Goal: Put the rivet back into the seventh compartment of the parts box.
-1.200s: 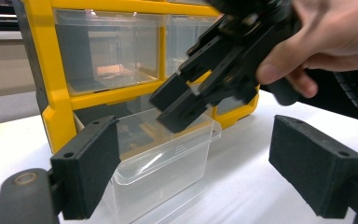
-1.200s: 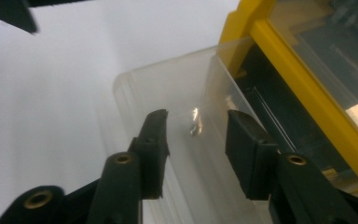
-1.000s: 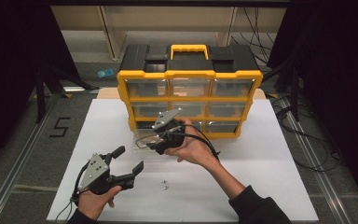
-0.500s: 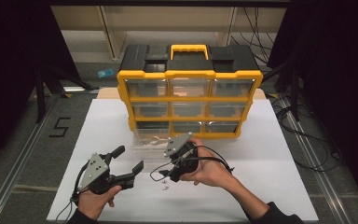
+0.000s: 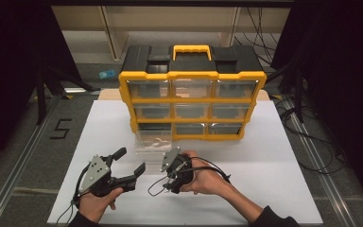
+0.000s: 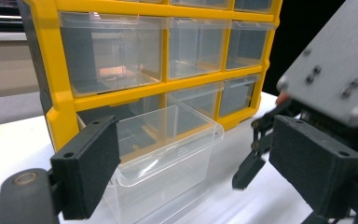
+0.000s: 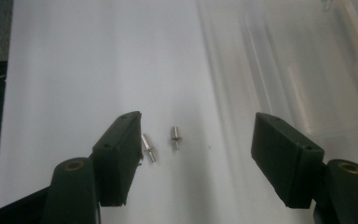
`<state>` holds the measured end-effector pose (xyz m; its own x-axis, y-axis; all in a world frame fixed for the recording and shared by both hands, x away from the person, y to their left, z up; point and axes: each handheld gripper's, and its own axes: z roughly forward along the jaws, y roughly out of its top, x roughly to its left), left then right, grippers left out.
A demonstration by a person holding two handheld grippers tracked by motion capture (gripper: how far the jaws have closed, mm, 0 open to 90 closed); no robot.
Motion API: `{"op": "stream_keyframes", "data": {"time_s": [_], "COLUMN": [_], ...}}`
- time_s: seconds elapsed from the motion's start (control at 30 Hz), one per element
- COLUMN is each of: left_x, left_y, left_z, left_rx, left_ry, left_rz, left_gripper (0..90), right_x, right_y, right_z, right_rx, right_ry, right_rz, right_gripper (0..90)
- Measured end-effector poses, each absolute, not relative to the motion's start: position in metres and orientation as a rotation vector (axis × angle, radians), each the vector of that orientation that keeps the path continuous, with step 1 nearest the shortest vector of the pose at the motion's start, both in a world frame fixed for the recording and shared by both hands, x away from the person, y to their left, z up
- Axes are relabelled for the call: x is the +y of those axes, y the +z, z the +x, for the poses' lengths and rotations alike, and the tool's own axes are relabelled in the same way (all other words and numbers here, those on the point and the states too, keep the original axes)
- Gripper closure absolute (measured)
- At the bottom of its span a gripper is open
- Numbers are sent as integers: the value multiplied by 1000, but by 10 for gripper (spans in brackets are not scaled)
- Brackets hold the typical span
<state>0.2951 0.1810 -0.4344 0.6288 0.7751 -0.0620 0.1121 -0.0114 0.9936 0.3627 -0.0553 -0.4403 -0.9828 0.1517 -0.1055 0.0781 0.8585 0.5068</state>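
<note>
A yellow and black organizer (image 5: 191, 82) with clear drawers stands at the back of the white sheet (image 5: 264, 161). One clear drawer (image 5: 153, 141) (image 6: 168, 154) is out and rests on the sheet in front of it. My right gripper (image 5: 170, 182) (image 7: 196, 123) points down at the sheet, open. Its jaws have just been closing a little, with nothing gripped. Two small metal pins (image 7: 148, 148) (image 7: 175, 136) lie flat between them, one beside the left pad. My left gripper (image 5: 131, 161) (image 6: 200, 135) is open and empty, aimed at the drawer, with the right gripper (image 6: 335, 70) close by.
The pulled-out drawer's clear wall (image 7: 298, 70) lies just beyond the right jaw. Cables (image 5: 312, 142) trail on the floor right of the sheet. A number 5 (image 5: 59, 128) is marked on the floor at the left. Metal rails (image 5: 19, 175) run along both sides.
My right gripper has come away from the pulled-out drawer, moving toward the person and down close to the sheet, over the two pins. The left gripper has stayed put.
</note>
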Motion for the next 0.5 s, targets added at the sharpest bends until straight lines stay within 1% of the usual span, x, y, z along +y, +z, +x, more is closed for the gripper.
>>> {"op": "stream_keyframes", "data": {"time_s": [0.1, 0.2, 0.23, 0.27, 0.33, 0.4, 0.43, 0.5], "left_x": [181, 181, 181, 181, 181, 181, 181, 181], "left_y": [-434, -434, -435, -434, -434, -434, -434, -434], "left_z": [295, 295, 295, 295, 295, 295, 295, 295], "left_rx": [777, 779, 779, 779, 781, 780, 779, 781], "left_ry": [617, 618, 617, 618, 618, 618, 619, 618], "left_rz": [1514, 1515, 1515, 1514, 1512, 1516, 1514, 1511], "left_gripper": [158, 158, 158, 158, 158, 158, 158, 158], "right_x": [-50, -45, -44, -44, -43, -43, -43, -43], "right_y": [-447, -453, -455, -458, -461, -462, -464, -464], "right_z": [365, 366, 366, 368, 370, 373, 376, 375], "right_rx": [2906, 2932, 2946, 2961, 2966, 2980, 2984, 2989], "right_ry": [760, 736, 719, 694, 672, 666, 660, 644], "right_rz": [164, 166, 191, 174, 194, 203, 195, 235], "right_gripper": [361, 396, 414, 450, 470, 524, 588, 597]}}
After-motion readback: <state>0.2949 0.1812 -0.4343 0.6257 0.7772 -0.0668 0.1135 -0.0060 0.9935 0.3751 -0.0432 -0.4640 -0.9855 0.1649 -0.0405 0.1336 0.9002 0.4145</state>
